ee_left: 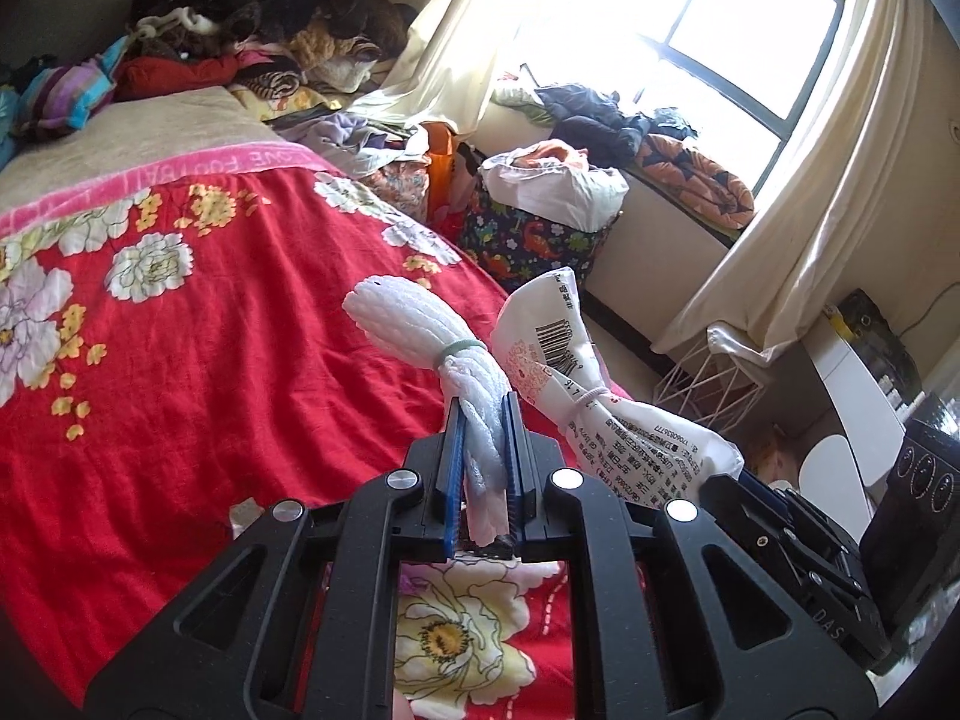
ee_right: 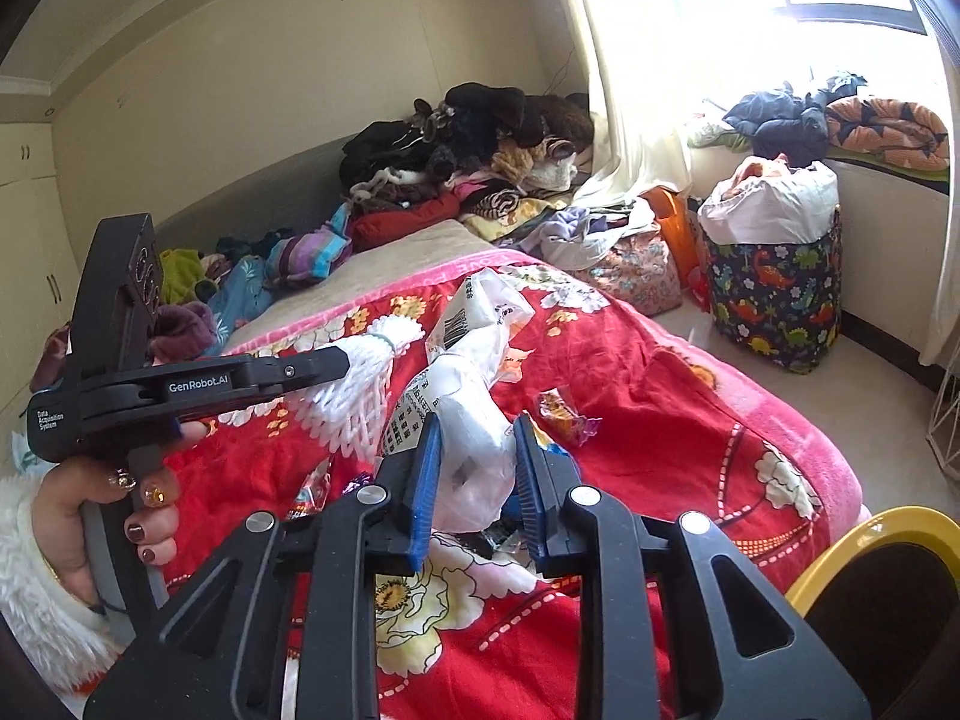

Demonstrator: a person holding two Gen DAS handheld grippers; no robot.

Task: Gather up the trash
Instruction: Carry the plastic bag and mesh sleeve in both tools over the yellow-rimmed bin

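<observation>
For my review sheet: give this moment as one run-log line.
left gripper: shut on white foam net | right gripper: shut on printed plastic bag | both lifted above red blanket | candy wrapper left on blanket

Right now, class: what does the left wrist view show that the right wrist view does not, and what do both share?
Only the left wrist view: the white wire basket under the curtain. Only the right wrist view: the hand holding the left gripper, a yellow-rimmed bin, a small orange wrapper. Both: white foam net in the left gripper, printed plastic bag in the right gripper, the red floral blanket.
</observation>
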